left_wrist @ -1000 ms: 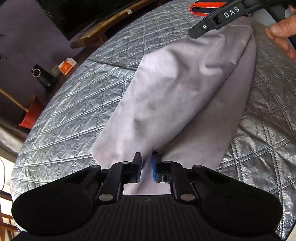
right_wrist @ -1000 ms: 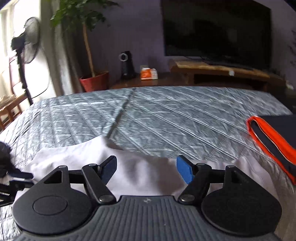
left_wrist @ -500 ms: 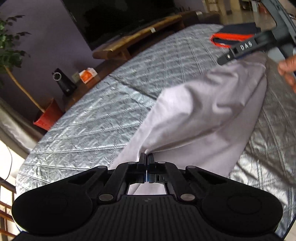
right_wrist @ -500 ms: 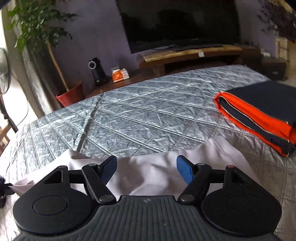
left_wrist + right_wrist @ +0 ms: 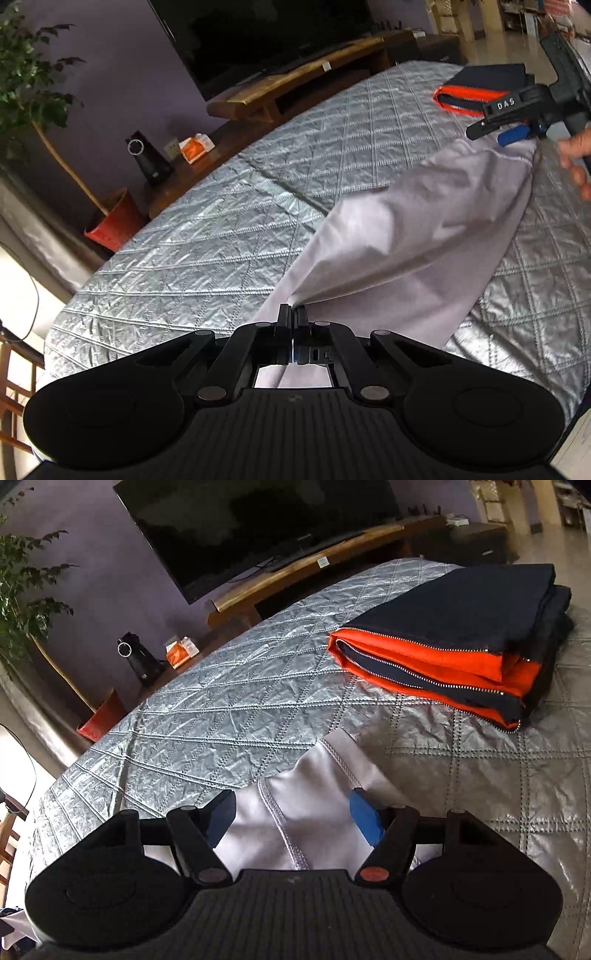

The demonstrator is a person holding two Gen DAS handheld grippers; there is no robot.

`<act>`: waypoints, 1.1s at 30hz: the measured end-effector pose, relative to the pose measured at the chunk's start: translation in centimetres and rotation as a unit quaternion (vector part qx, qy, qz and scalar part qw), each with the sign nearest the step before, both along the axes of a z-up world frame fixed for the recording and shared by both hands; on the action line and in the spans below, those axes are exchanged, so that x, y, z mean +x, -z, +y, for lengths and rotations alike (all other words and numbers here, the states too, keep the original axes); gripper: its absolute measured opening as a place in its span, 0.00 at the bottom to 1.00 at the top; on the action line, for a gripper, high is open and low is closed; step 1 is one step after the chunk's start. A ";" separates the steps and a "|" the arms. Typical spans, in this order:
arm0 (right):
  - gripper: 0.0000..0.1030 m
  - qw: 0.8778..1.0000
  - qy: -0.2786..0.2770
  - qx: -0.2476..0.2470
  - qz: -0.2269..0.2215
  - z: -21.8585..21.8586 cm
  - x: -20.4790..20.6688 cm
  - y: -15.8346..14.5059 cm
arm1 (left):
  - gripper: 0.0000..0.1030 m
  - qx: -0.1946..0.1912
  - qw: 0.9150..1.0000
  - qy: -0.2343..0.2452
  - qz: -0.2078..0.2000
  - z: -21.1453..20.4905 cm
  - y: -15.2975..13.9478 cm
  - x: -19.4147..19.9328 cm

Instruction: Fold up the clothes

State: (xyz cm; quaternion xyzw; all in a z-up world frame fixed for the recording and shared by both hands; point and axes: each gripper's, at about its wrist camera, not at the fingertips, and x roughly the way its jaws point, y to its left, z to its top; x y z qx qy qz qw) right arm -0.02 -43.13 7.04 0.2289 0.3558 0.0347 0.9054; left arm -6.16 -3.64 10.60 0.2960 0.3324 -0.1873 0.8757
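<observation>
Our left tongs pinch the near corner of the garment; it stretches along the bed toward our right tongs, spread wide astride its far hem.

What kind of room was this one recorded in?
Probably a home living room or bedroom: a large TV on a wooden stand, a potted plant, and a quilted cover with clothes laid on it.
</observation>
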 end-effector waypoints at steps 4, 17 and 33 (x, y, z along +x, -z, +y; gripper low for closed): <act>0.66 0.999 0.015 0.033 -0.008 -0.9 -0.3 0.1 | 0.00 0.032 0.999 0.008 -0.001 -0.3 0.7 -0.6; 0.71 1.000 -0.010 0.006 0.003 -0.2 0.3 0.1 | 0.01 0.152 0.987 0.045 -0.005 -1.1 4.3 -2.3; 0.71 0.989 -0.064 -0.115 -0.066 3.3 -1.2 -2.2 | 0.29 0.036 0.996 -0.069 0.053 4.8 1.5 0.9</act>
